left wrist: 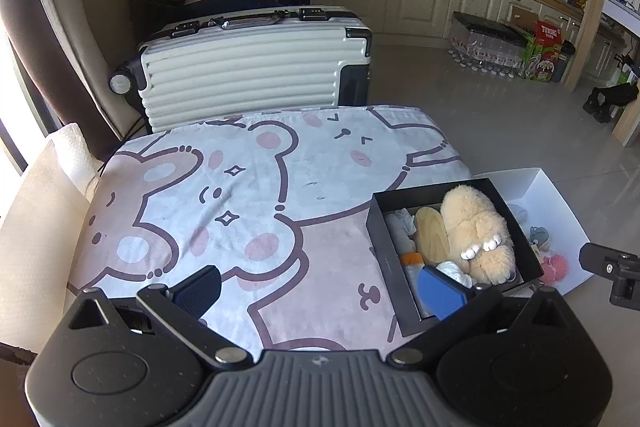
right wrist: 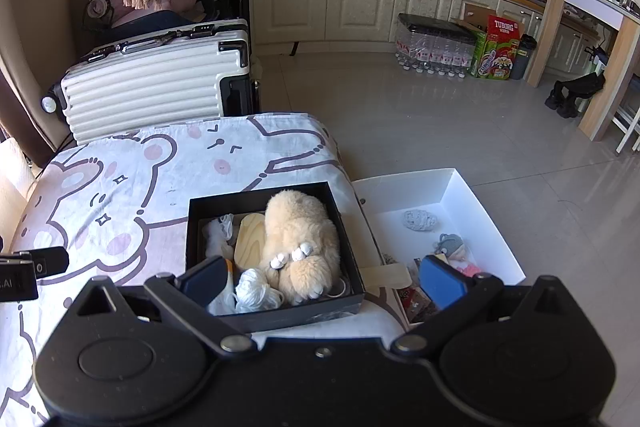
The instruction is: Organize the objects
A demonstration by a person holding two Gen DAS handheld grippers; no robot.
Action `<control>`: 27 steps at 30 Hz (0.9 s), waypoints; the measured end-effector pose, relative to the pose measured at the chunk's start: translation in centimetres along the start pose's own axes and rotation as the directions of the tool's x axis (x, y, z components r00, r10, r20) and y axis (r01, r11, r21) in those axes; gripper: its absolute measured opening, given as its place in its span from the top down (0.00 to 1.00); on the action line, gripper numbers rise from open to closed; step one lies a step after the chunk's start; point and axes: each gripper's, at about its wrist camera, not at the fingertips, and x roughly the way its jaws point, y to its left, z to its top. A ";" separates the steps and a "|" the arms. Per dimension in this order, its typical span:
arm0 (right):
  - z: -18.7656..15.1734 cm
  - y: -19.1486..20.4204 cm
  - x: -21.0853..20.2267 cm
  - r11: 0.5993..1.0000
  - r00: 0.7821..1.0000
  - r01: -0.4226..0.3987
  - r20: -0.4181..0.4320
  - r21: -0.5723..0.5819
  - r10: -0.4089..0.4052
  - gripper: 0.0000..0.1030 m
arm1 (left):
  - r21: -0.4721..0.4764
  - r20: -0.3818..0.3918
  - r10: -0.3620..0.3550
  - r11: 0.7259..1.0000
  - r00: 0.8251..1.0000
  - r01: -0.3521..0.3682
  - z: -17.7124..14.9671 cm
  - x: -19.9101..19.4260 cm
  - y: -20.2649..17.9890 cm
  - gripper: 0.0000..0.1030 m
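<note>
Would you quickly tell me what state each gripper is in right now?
Left gripper: open, holding nothing.
Right gripper: open, holding nothing.

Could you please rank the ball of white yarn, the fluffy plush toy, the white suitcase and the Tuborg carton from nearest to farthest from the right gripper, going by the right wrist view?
From the right gripper:
1. Ball of white yarn, in the black box's near corner.
2. Fluffy plush toy, just behind, on the box's right side.
3. White suitcase, beyond the table, left.
4. Tuborg carton, far right, by the cabinets.
</note>
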 end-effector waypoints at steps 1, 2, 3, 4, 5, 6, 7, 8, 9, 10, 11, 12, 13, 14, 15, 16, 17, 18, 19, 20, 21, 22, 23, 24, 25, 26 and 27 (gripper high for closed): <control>-0.1 0.1 0.1 1.000 1.000 0.000 0.000 -0.002 0.000 0.00 | 0.000 0.000 0.000 1.000 1.000 0.000 0.0 0.0 0.0 0.00; -0.1 0.1 0.1 1.000 1.000 0.000 -0.001 -0.002 0.000 0.00 | -0.001 0.000 -0.001 1.000 1.000 0.001 0.0 0.0 0.0 0.00; -0.1 0.2 0.1 1.000 1.000 0.000 -0.001 -0.003 0.000 0.00 | -0.002 0.000 -0.002 1.000 1.000 0.002 0.0 0.0 0.1 0.00; -0.1 0.2 0.1 1.000 1.000 0.000 -0.002 -0.005 0.000 0.00 | -0.002 0.000 -0.003 1.000 1.000 0.003 0.0 0.0 0.1 0.00; -0.1 0.2 0.2 1.000 1.000 0.001 -0.002 -0.006 -0.001 0.00 | -0.002 0.000 -0.002 1.000 1.000 0.002 0.0 0.0 0.1 0.00; -0.1 0.3 0.2 1.000 1.000 0.001 -0.002 -0.006 -0.001 0.00 | -0.002 0.000 -0.003 1.000 1.000 0.003 0.0 0.0 0.1 0.00; -0.1 0.3 0.2 1.000 1.000 0.001 -0.003 -0.006 -0.001 0.00 | -0.002 0.000 -0.003 1.000 1.000 0.003 0.0 0.0 0.1 0.00; -0.1 0.3 0.2 1.000 1.000 0.001 -0.003 -0.007 -0.001 0.00 | -0.003 0.001 -0.003 1.000 1.000 0.003 0.0 0.0 0.2 0.00; -0.1 0.3 0.2 1.000 1.000 0.001 -0.003 -0.007 -0.001 0.00 | -0.004 0.001 -0.004 1.000 1.000 0.004 0.0 0.0 0.1 0.00; -0.1 0.3 0.2 1.000 1.000 0.001 -0.003 -0.008 -0.001 0.00 | -0.006 0.001 -0.005 1.000 1.000 0.005 0.0 0.0 0.2 0.00; -0.1 0.3 0.2 1.000 1.000 0.002 -0.003 -0.009 -0.002 0.00 | -0.006 0.002 -0.006 1.000 1.000 0.006 0.0 0.0 0.2 0.00; -0.1 0.3 0.2 1.000 1.000 0.002 -0.004 -0.009 -0.002 0.00 | -0.006 0.002 -0.006 1.000 1.000 0.006 0.0 0.0 0.2 0.00; -0.1 0.3 0.2 1.000 1.000 0.002 -0.003 -0.009 -0.002 0.00 | -0.005 0.002 -0.006 1.000 1.000 0.006 0.0 0.0 0.2 0.00; -0.1 0.3 0.2 1.000 1.000 0.002 -0.003 -0.008 -0.002 0.00 | -0.005 0.002 -0.006 1.000 1.000 0.006 0.0 0.0 0.2 0.00; -0.1 0.3 0.2 1.000 1.000 0.002 -0.004 -0.009 -0.002 0.00 | -0.005 0.002 -0.006 1.000 1.000 0.006 0.0 0.0 0.2 0.00; -0.1 0.3 0.2 1.000 1.000 0.002 -0.004 -0.009 -0.002 0.00 | -0.004 0.001 -0.006 1.000 1.000 0.006 0.0 0.0 0.2 0.00; -0.1 0.3 0.2 1.000 1.000 0.002 -0.003 -0.009 -0.002 0.00 | -0.003 0.000 -0.007 1.000 1.000 0.007 0.0 -0.1 0.2 0.00; -0.1 0.3 0.2 1.000 1.000 0.002 -0.004 -0.008 -0.002 0.00 | -0.003 0.000 -0.007 1.000 1.000 0.007 0.0 -0.1 0.2 0.00; -0.1 0.3 0.2 1.000 1.000 0.002 -0.004 -0.008 -0.002 0.00 | -0.003 0.000 -0.006 1.000 1.000 0.006 0.0 -0.1 0.1 0.00; -0.1 0.3 0.2 1.000 1.000 0.002 -0.004 -0.009 -0.002 0.00 | -0.003 0.000 -0.007 1.000 1.000 0.007 0.0 -0.1 0.2 0.00; -0.1 0.3 0.2 1.000 1.000 0.002 -0.004 -0.009 -0.002 0.00 | -0.004 0.000 -0.007 1.000 1.000 0.007 0.0 -0.1 0.1 0.00; -0.1 0.3 0.2 1.000 1.000 0.002 -0.004 -0.009 -0.002 0.00 | -0.003 0.000 -0.007 1.000 1.000 0.007 0.0 -0.1 0.1 0.00; -0.1 0.3 0.2 1.000 1.000 0.003 -0.005 -0.009 -0.003 0.00 | -0.003 0.000 -0.007 1.000 1.000 0.007 0.0 -0.1 0.1 0.00; -0.1 0.3 0.2 1.000 1.000 0.002 -0.005 -0.010 -0.002 0.00 | -0.003 0.000 -0.007 1.000 1.000 0.007 0.0 -0.1 0.1 0.00; -0.1 0.3 0.2 1.000 1.000 0.003 -0.005 -0.010 -0.003 0.00 | -0.003 0.000 -0.007 1.000 1.000 0.007 0.0 -0.1 0.1 0.00; -0.1 0.3 0.2 1.000 1.000 0.003 -0.005 -0.010 -0.003 0.00 | -0.003 0.000 -0.007 1.000 1.000 0.007 0.0 -0.1 0.1 0.00; -0.1 0.3 0.2 1.000 1.000 0.003 -0.006 -0.010 -0.003 0.00 | -0.003 0.000 -0.007 1.000 1.000 0.007 0.0 -0.1 0.1 0.00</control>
